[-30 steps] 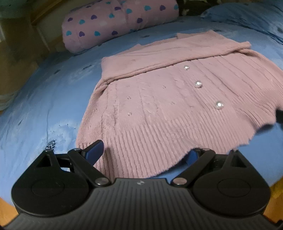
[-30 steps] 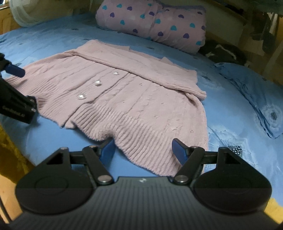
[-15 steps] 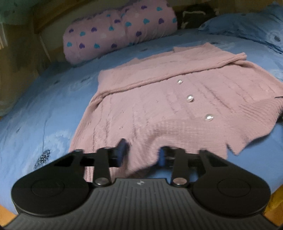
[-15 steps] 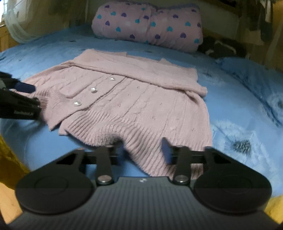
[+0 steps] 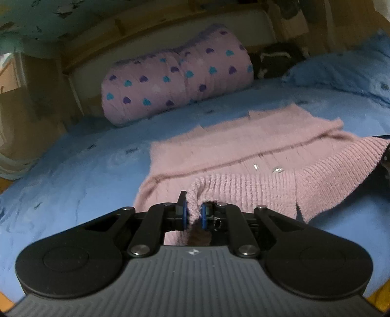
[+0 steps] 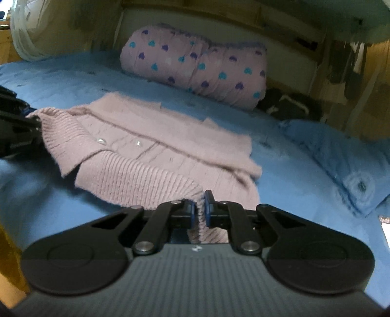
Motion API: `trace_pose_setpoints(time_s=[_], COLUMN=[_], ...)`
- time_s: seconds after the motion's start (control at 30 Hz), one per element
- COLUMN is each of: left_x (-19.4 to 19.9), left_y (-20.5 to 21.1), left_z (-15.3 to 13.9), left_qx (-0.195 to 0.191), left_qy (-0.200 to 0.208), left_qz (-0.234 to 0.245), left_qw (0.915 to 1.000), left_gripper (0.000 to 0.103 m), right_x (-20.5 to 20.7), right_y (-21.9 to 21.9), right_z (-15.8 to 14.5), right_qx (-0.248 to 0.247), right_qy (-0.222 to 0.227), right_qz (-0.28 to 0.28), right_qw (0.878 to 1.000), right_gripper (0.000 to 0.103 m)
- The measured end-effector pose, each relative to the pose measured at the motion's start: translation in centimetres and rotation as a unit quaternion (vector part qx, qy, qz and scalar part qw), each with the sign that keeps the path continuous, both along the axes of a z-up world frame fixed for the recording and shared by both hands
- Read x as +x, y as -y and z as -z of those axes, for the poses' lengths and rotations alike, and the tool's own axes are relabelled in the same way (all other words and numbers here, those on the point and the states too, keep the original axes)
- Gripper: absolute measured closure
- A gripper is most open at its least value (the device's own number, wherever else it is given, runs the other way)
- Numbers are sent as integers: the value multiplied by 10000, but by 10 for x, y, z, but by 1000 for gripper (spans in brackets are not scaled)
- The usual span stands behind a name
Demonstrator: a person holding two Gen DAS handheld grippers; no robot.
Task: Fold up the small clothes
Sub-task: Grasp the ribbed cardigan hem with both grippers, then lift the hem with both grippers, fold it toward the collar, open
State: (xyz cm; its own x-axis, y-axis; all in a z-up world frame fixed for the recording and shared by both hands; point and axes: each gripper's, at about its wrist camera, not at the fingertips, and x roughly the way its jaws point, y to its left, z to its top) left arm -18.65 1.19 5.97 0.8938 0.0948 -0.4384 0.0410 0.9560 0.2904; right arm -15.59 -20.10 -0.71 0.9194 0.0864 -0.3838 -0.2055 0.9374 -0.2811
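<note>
A pink knit cardigan (image 5: 243, 148) with shiny buttons lies spread on a blue bed sheet (image 5: 73, 170). My left gripper (image 5: 194, 212) is shut on the ribbed hem at one bottom corner, and the hem is lifted off the sheet. In the right wrist view the same cardigan (image 6: 158, 146) shows, with my right gripper (image 6: 199, 209) shut on the ribbed hem at the other bottom corner. The left gripper (image 6: 17, 131) appears at the left edge of that view, holding the raised far corner. The hem hangs folded between the two grips.
A pink rolled quilt with hearts (image 5: 178, 80) lies at the head of the bed. A blue pillow (image 6: 341, 156) sits to the right, with a dark item (image 6: 287, 104) beside the quilt. A wooden headboard (image 5: 170, 22) stands behind.
Both grippers have gone from wide open to shut on the hem corners. The hem has risen off the sheet and both views now tilt up toward the headboard.
</note>
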Motion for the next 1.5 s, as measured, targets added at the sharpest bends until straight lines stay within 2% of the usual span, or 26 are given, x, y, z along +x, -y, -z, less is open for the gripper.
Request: trace_pose_setpoints(time_s=[0.2,0.27,0.53,0.67,0.93,1.07,1.2,1.33,1.5], left_x=[19,31,96,133,215,264,310,347,373], left_y=[1,0,-2,3,13,14,13,10,7], left_z=[-26,-37,-83,-93,-77,-61,-32,-1,24], left_qx=[70,-10,-166,-131,289,389,388,505,502], left_qy=[281,320,674,746,525,200,-241,-612,-1074], left_qz=[50,85,-11,53,263,368,466,558,846], left_qw=[9996,9995,9976,9971,9979,9984,9979,9953,9893], left_gripper=[90,90,92,93,93,93,93,93,92], right_x=[15,22,69,99,164,195,233,269,302], right_y=[-2,-3,-7,-12,-21,-25,-29,-28,-22], right_z=[-27,-36,-73,-89,-94,-89,-68,-37,-2], right_qx=[-116,-161,-347,-479,-636,-685,-786,-737,-555], right_qy=[319,416,720,866,796,674,414,-47,-580], right_qz=[-48,-53,-58,-27,22,52,99,162,231], right_qw=[9994,9990,9968,9951,9948,9954,9960,9971,9965], right_gripper=[93,93,93,93,93,93,93,93,93])
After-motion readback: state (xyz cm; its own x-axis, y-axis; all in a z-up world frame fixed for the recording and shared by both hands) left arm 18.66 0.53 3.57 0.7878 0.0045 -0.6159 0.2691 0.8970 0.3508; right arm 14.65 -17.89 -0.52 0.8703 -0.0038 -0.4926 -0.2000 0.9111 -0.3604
